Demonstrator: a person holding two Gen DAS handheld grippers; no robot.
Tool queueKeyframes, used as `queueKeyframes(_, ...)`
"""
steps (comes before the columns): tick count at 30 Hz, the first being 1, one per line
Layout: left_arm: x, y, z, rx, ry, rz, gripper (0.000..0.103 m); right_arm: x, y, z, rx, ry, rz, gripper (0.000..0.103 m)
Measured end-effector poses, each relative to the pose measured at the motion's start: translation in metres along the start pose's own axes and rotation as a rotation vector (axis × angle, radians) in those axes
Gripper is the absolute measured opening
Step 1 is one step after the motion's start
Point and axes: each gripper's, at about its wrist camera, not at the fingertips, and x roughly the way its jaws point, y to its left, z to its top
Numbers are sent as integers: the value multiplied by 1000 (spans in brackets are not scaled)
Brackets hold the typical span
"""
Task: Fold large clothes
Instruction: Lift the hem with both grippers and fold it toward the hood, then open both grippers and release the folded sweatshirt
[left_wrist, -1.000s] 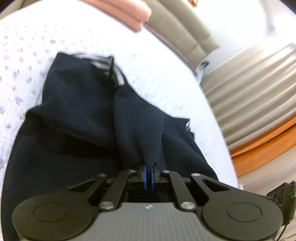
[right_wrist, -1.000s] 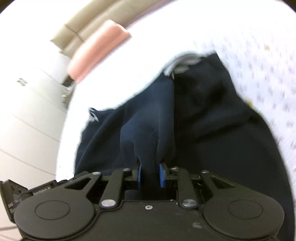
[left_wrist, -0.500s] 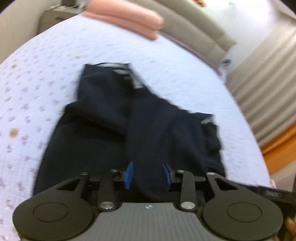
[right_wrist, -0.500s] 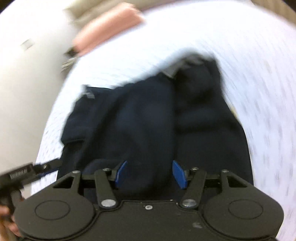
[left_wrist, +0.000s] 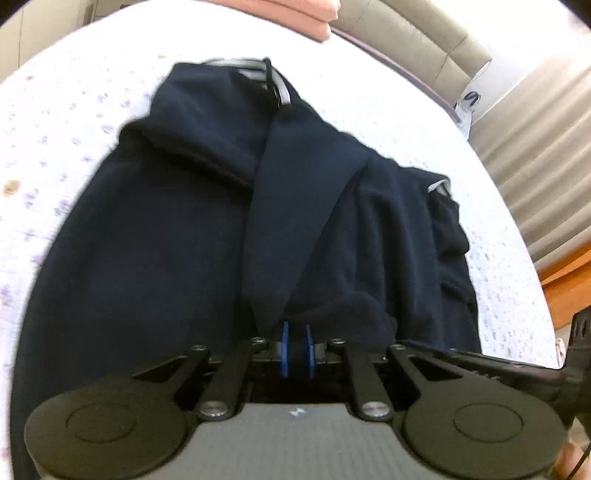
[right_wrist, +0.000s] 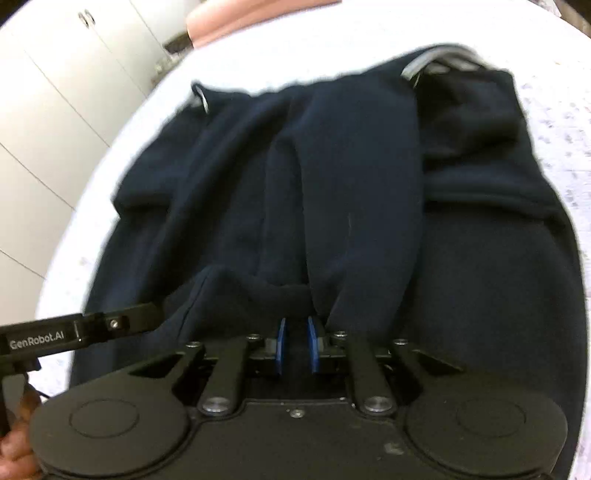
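White bedsheet (left_wrist: 74, 122) with small purple specks carries the navy hoodie (left_wrist: 155, 236), spread flat. Both claws are nearly closed, pinching fabric at its near edge — left gripper (left_wrist: 296, 341), right gripper (right_wrist: 295, 341). Curtains (left_wrist: 535, 147) show only from the left wrist; white cabinets (right_wrist: 48, 110) only from the right.

- Dark navy fabric garment (left_wrist: 177, 236) with grey trim at its edges
- White bedsheet (left_wrist: 74, 110) dotted with small lilac flecks
- Folded salmon-pink cloth (left_wrist: 295, 11)
- Blue gripper pads (right_wrist: 282, 345)
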Motion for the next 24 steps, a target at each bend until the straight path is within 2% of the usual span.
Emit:
queueKeyframes(1, -7, 1, 0, 4, -8, 2, 13, -13, -3, -6, 14, -19, 4, 28)
queueKeyframes(2, -16, 2, -3, 14, -21, 21, 20, -26, -4, -11, 24, -33, 0, 40)
queueKeyframes(4, -36, 5, -10, 50, -35, 81, 23, -52, -4, -27, 36, -38, -37, 52)
queueKeyframes(8, -72, 19, -30, 98, -17, 170, 24, -86, -5, -69, 50, 1, -134, 52)
queueKeyframes(12, -103, 42, -54, 91, 40, 223, 26, -119, -5, -111, 102, 59, -193, 52)
queueKeyframes(13, -106, 47, -62, 88, 55, 237, 26, -126, -5, -121, 116, 71, -212, 55)
queueKeyframes(14, -112, 52, -69, 87, 69, 250, 28, -130, -5, -130, 128, 81, -229, 64)
queueKeyframes(16, -118, 61, -81, 82, 102, 275, 31, -135, -3, -148, 154, 98, -273, 71)
queueKeyframes(20, -130, 79, -106, 64, 160, 336, 35, -132, -3, -184, 199, 186, -365, 73)
queueKeyframes(24, -135, 93, -117, 22, 197, 350, 38, -137, -3, -196, 280, 168, -408, 75)
